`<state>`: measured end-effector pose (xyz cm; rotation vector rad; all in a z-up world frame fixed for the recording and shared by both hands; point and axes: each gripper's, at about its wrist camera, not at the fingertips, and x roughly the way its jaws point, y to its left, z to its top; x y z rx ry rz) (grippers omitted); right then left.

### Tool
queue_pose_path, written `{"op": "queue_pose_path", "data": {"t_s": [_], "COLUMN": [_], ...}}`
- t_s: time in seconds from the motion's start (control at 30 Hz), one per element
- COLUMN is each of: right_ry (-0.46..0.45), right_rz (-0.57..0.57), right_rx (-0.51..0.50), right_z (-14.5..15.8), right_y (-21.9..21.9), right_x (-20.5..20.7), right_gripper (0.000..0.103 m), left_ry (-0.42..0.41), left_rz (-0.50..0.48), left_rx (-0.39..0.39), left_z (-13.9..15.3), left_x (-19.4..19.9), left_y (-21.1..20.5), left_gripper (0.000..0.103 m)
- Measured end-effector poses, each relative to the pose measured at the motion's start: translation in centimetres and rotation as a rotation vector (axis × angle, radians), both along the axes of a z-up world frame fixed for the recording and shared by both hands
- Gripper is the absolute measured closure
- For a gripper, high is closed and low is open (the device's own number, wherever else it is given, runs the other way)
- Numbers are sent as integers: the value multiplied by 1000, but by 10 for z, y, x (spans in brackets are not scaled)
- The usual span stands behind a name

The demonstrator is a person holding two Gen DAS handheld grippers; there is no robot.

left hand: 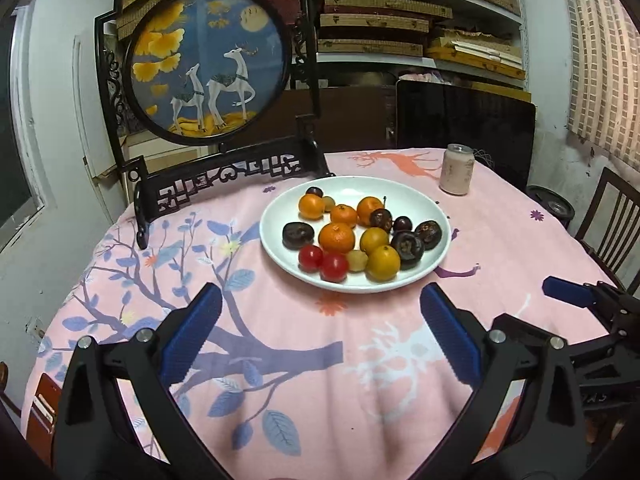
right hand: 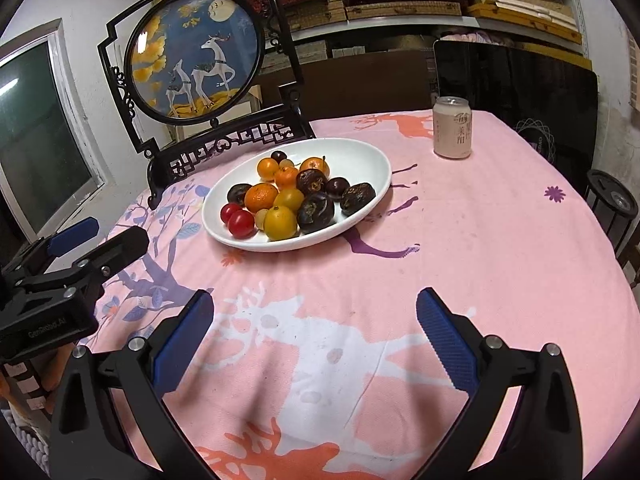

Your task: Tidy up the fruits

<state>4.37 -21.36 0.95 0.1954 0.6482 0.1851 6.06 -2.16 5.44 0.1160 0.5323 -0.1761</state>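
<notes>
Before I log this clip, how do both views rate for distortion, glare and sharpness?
Left wrist view: strong fisheye bending at the edges with dark corners; plate and fruit sharp, light even, only soft shadows on the tablecloth. Right wrist view: same distortion; a glare patch on the deer screen glass, the can text nearly legible, no motion blur.

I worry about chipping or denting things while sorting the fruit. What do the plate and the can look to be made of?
The plate looks like glazed white ceramic: smooth, evenly white, with soft sheen on the rim; melamine can't be ruled out. The can looks like thin aluminium: bright silvery top rim, matte pale pink printed wall. Both grippers, left and right, are open and empty.
</notes>
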Motion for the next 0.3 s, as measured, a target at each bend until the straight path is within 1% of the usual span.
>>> {"op": "queue_pose_path", "data": {"t_s": [0.2, 0.3], "right_ry": [7, 10], "right_rz": [12, 16], "right_rx": [-10, -11], "right_z": [-1, -1], "right_y": [4, 5], "right_x": [0, 0], "right_gripper": [2, 2], "left_ry": [-29, -18], "left_rz": [24, 32], "left_rx": [36, 25], "left_z": [2, 1], "left_x": [-5, -3], "left_y": [-5, -3], "left_gripper": [2, 2]}}
